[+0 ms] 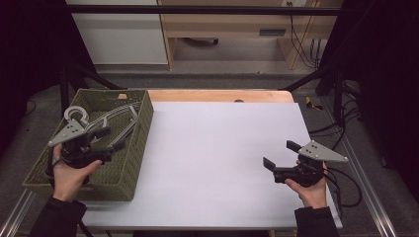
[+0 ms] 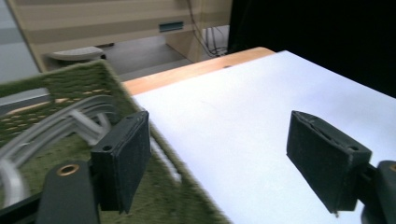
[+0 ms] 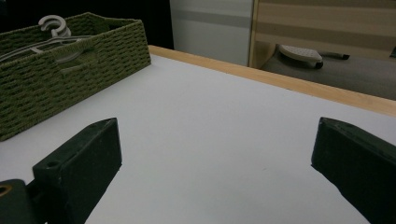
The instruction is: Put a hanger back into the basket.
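We hold the left tool (image 1: 109,139) over the near right part of the green woven basket (image 1: 129,168), which sits at the left edge of the table (image 1: 217,158). Its jaws stand wide apart and released, with nothing between the pads. In the left gripper view one jaw hangs above the basket's inside while the other hangs over the white tabletop (image 2: 243,126), so the tool straddles the basket's right wall (image 2: 187,196).

Inside the basket lie pale grey plastic clothes hangers (image 1: 116,116), stacked together. Their hooks (image 1: 76,116) curl up near the basket's left side, and their arms run across toward the far right corner. In the left gripper view the hangers (image 2: 60,123) show as curved grey bars just beyond and to the left of the jaw, not touching it. From the right gripper view the basket (image 3: 70,74) appears far off to the left, with a hanger hook (image 3: 53,23) rising above its rim.

We keep the right tool (image 1: 277,155) low over the right side of the table, well apart from the basket. Its jaws too are spread and released, holding nothing, with bare white table (image 3: 210,140) between them. A wooden strip (image 1: 217,95) runs along the table's far edge.
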The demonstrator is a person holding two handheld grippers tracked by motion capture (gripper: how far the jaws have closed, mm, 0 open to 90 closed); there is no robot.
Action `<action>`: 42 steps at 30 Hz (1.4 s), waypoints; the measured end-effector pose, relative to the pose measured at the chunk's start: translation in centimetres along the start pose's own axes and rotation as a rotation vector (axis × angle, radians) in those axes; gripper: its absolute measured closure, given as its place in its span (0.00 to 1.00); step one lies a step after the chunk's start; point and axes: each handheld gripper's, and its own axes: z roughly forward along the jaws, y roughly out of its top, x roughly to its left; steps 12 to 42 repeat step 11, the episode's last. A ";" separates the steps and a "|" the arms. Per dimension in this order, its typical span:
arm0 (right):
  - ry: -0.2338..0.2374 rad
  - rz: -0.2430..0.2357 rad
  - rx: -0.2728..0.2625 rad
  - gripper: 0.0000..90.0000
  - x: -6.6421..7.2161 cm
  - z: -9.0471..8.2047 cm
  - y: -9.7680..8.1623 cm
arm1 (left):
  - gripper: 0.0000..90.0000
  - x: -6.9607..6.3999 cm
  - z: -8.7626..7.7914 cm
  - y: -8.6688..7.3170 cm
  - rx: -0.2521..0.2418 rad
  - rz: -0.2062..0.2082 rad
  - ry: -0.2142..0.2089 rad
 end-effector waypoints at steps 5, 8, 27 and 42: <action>0.005 0.004 -0.007 0.02 -0.1 -0.2 0.0 | 0.20 -2.0 0.8 -1.0 0.009 0.004 -0.039; 0.000 0.010 -0.006 0.02 -0.3 -0.2 -0.2 | 0.19 -2.7 1.0 -1.5 0.013 0.014 -0.047; -0.002 0.014 -0.004 0.02 -0.4 -0.3 -0.2 | 0.18 -2.9 1.1 -1.9 0.015 0.008 -0.052; -0.002 0.014 -0.004 0.02 -0.4 -0.3 -0.2 | 0.18 -2.9 1.1 -1.9 0.015 0.008 -0.052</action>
